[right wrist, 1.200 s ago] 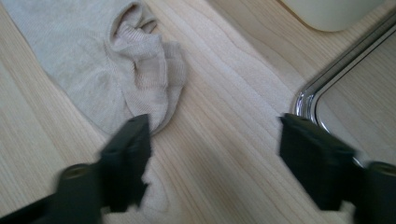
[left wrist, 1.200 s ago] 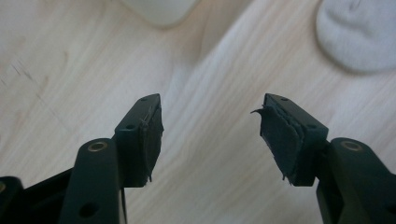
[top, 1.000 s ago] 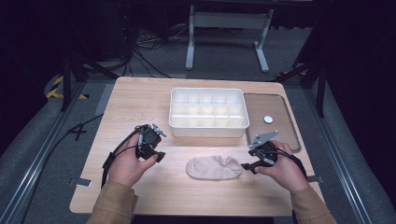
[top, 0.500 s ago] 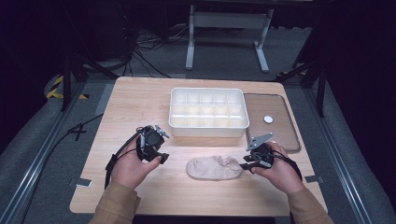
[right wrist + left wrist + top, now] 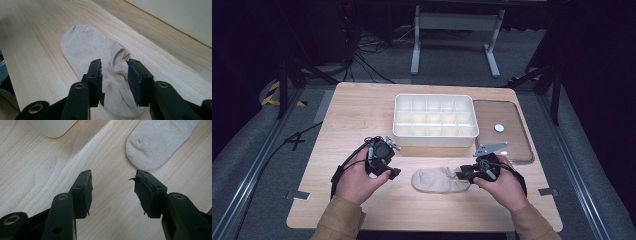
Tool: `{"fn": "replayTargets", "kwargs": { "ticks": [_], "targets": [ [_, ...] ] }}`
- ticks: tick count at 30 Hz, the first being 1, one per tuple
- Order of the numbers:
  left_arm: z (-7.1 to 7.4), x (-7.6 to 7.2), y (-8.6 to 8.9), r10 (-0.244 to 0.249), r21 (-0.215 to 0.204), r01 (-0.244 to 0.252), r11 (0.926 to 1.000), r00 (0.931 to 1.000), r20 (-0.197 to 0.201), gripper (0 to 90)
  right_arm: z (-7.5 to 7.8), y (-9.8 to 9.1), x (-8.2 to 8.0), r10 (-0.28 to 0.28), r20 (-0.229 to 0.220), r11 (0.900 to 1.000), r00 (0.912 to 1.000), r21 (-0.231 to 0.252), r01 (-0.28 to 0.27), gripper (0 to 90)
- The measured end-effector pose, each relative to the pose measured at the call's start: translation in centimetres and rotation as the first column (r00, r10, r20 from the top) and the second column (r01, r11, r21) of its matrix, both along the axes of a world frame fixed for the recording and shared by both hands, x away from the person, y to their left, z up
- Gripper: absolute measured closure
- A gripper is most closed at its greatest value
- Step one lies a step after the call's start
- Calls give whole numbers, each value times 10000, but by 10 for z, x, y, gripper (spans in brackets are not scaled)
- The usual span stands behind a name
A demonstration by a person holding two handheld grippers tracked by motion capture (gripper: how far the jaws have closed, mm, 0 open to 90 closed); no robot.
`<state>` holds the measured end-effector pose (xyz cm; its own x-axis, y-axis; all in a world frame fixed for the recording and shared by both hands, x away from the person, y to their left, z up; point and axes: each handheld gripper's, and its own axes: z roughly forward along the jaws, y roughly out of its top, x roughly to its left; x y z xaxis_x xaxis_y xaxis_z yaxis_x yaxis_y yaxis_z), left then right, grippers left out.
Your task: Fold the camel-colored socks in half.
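Sock (image 5: pixel 439 180) lies flat near the worktop's (image 5: pixel 362 105) front edge. Right claw (image 5: pixel 114 75) has just been closing, jaws narrowed astride the cuff; I'd pinch the ribbed opening squarely. Left claw (image 5: pixel 113 187), just been opening, hangs wide by the toe. Soft beige knit; farther back, a rigid white tray (image 5: pixel 434 131).

My wooden table (image 5: pixel 362 110) carries a white compartment tray (image 5: pixel 434 120) at twelve o'clock, a brown lid (image 5: pixel 507 142) at two, and a beige sock (image 5: pixel 437 180) at six.
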<state>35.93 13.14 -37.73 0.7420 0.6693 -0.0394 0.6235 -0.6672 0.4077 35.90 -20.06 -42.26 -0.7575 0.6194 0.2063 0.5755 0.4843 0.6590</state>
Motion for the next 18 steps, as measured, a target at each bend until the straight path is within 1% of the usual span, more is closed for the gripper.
{"fn": "replayTargets", "kwargs": {
  "ticks": [1,2,3,4,5,6,7,8,9,11,13,15,18],
  "targets": [
    [-1,0,0,16,21,-16,10000,10000,-63,481,0,2,-1,-15,92,9998,10000,-201,17,688],
    [-1,0,0,16,21,-16,10000,10000,-63,477,0,2,-1,-15,92,9998,10000,-201,17,688],
    [-1,0,-1,-8,68,8,10000,10000,-61,477,0,4,-1,119,221,9992,9997,-379,-111,718],
    [-2,-1,-3,-44,24,44,10000,9999,-104,479,-1,7,-2,256,436,9984,9987,-513,-233,732],
    [-1,-1,-3,-86,35,86,10000,9999,-86,479,-3,9,-3,302,522,9987,9982,-414,-281,726],
    [0,-1,-2,-98,25,98,9999,9999,-67,481,-4,11,-3,469,693,9984,9965,-347,-446,724],
    [1,-1,-1,-153,26,154,9999,9999,-56,484,-6,14,-4,610,796,9973,9950,-450,-575,721],
    [1,-2,0,-94,-61,93,9999,9999,-64,494,-8,16,-5,752,920,9959,9929,-574,-701,731],
    [2,-2,2,-105,-85,105,9999,9999,-52,501,-9,18,-6,806,860,9950,9930,-665,-750,743],
    [2,-2,3,-72,-91,72,9999,10000,-11,507,-11,23,-7,912,835,9940,9923,-675,-857,776],
    [0,-1,3,-88,-120,88,9999,9999,-53,508,-13,28,-8,935,876,9938,9918,-681,-877,813],
    [-2,-1,1,-104,-96,103,9999,9999,-96,508,-14,31,-8,934,865,9941,9919,-627,-881,828],
    [-5,0,-2,-253,-82,251,9997,9994,-241,527,-18,38,-9,948,837,9939,9920,-649,-895,877]
  ]
}}
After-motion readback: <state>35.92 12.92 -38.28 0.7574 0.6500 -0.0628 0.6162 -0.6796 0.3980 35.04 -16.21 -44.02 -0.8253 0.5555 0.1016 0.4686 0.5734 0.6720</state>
